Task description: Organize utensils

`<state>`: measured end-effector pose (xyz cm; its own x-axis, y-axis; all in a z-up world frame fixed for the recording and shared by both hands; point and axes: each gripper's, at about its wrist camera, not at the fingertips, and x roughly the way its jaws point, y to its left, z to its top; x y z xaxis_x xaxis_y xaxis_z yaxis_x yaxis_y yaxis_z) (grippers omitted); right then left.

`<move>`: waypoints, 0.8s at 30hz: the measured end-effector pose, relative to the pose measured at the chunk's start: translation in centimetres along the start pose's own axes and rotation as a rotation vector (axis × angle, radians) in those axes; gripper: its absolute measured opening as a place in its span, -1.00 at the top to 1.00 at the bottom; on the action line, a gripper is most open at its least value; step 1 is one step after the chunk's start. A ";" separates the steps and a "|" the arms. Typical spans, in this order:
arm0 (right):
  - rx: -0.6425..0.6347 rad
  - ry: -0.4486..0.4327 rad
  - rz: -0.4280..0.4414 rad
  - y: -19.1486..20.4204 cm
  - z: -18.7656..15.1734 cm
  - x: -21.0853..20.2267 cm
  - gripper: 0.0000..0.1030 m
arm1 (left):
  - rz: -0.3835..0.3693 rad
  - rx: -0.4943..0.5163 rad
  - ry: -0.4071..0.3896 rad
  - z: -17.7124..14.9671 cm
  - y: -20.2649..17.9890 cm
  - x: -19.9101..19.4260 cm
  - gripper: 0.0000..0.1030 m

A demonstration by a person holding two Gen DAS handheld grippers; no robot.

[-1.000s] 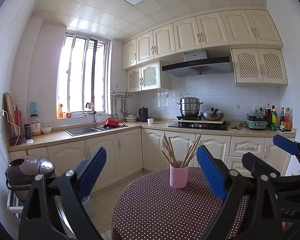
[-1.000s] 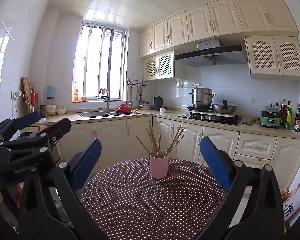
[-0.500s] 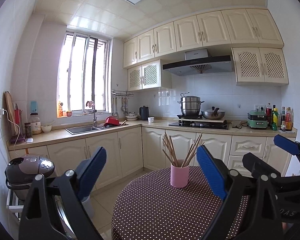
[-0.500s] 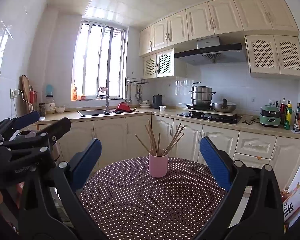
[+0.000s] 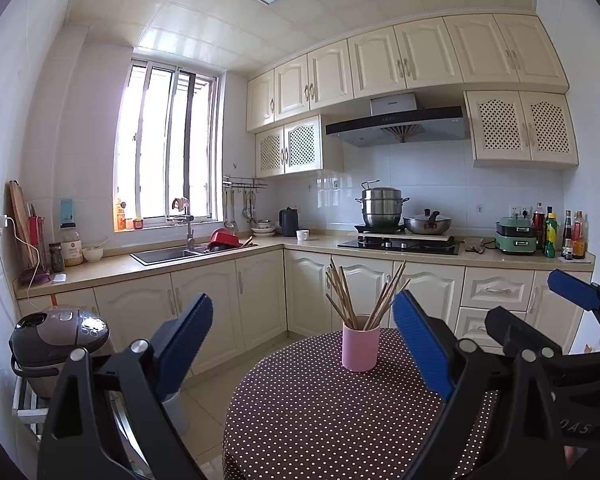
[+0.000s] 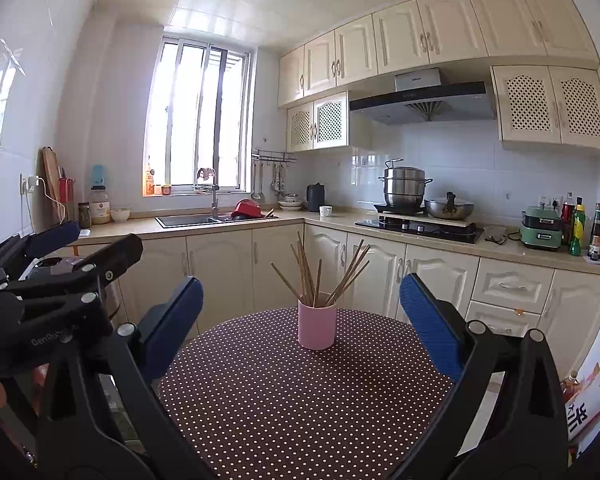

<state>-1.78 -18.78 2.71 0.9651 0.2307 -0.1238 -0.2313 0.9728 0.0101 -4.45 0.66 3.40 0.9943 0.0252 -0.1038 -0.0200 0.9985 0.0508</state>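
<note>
A pink cup (image 5: 360, 343) holding several wooden chopsticks (image 5: 342, 294) stands upright at the far side of a round table with a brown polka-dot cloth (image 5: 320, 416). It also shows in the right wrist view (image 6: 317, 327), with the chopsticks (image 6: 316, 276) fanned out. My left gripper (image 5: 302, 344) is open and empty, held above the table's near left edge, well short of the cup. My right gripper (image 6: 300, 328) is open and empty, centred on the cup from a distance. Each gripper shows at the side of the other's view.
A rice cooker (image 5: 56, 340) sits on a rack left of the table. Kitchen counters with a sink (image 5: 168, 256), a stove with pots (image 5: 400, 236) and bottles (image 5: 556, 236) run behind the table. A printed bag (image 6: 588, 400) lies at the right.
Both views have tilted slightly so the cup sits a little lower or nearer in frame. The cup and chopsticks have not moved. Both grippers stay open.
</note>
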 end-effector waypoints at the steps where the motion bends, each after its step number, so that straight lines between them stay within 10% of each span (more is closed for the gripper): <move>1: 0.000 0.001 -0.001 0.1 0.0 0.0 -0.88 | 0.000 0.000 0.001 0.0 0.0 0.1 -0.75; 24: 0.007 0.015 -0.002 0.1 -0.5 0.6 -0.88 | 0.000 -0.002 0.010 -0.6 0.0 0.7 -0.75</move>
<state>-1.26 -18.50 2.17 0.9637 0.2283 -0.1384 -0.2283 0.9735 0.0166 -3.78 0.71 2.72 0.9932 0.0255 -0.1140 -0.0201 0.9986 0.0489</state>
